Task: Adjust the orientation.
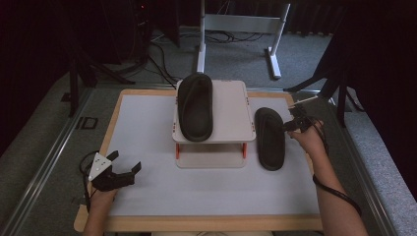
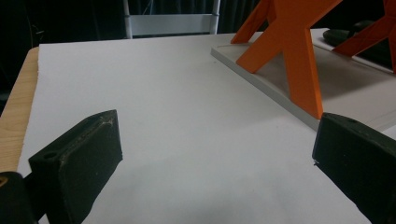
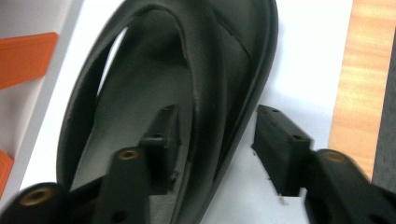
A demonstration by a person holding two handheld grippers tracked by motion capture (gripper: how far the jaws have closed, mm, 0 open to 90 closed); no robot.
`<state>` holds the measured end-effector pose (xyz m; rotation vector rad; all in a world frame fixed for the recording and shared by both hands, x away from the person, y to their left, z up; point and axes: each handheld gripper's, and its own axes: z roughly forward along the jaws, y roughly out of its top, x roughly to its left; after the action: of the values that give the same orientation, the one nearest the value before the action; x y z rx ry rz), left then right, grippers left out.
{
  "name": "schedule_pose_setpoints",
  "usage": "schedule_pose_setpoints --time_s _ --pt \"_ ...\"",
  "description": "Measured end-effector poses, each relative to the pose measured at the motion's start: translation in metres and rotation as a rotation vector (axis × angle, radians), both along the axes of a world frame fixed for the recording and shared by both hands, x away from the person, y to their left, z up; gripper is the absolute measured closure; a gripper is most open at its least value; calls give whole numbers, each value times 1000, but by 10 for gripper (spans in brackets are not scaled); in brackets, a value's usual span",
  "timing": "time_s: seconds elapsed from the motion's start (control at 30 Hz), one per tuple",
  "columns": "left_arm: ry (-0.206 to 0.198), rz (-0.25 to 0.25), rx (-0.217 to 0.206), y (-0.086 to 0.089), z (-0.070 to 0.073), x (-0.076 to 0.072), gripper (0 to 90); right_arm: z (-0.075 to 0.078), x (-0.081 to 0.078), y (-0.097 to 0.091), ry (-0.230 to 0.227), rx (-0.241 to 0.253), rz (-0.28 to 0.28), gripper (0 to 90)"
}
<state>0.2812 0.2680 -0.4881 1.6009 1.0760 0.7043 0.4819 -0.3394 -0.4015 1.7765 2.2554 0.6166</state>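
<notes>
A dim room with dark curtains and a grey carpet surrounds a wood-edged table topped with a white mat. At its far middle stands a small white rack on orange legs, and one black slipper already lies on its top shelf. The second slipper lies on the mat just right of the rack, its toe toward the near edge. The right gripper, held in a hand at the table's right side, straddles that slipper's side wall: one jaw sits inside the shoe, the other outside, with a gap showing on the outer side, so the wall is not yet pinched. The left gripper hovers near the left front corner, jaws wide apart and empty. By the look of it, the job is half done: the second slipper has yet to be gripped, lifted and set beside its mate.
</notes>
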Motion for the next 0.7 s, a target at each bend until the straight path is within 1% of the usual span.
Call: schedule_pose_setpoints --time_s 0.03,0.1,0.17,0.2,0.23,0.27,0.33,0.4,0.47,0.57,0.6,0.7 --pt "0 -1 0 0 0 0 11 0 2 1 16 10 -7 557" --pt "1 -1 0 0 0 0 11 -1 7 3 57 10 -16 585" --pt "2 -2 1 0 0 0 11 -2 10 5 80 9 -14 609" --pt "2 -2 1 0 0 0 11 -2 10 5 80 9 -14 609" --pt "4 -4 3 0 0 0 11 -3 12 6 97 9 -16 634" --pt "4 -5 3 0 0 0 11 -4 15 9 127 -11 -15 671" --pt "3 -5 4 0 0 0 11 -5 16 9 134 -11 -18 680" --pt "3 -5 4 0 0 0 11 -7 18 12 155 -26 -23 709" --pt "4 -6 4 0 0 0 11 -7 19 11 155 -29 -27 713" --pt "5 -6 5 0 0 1 11 -7 19 11 159 -25 -30 719" --pt "6 -4 4 0 0 1 11 -7 19 10 168 -14 -49 734" --pt "6 -2 1 0 0 1 11 -6 20 11 182 -19 -56 746"
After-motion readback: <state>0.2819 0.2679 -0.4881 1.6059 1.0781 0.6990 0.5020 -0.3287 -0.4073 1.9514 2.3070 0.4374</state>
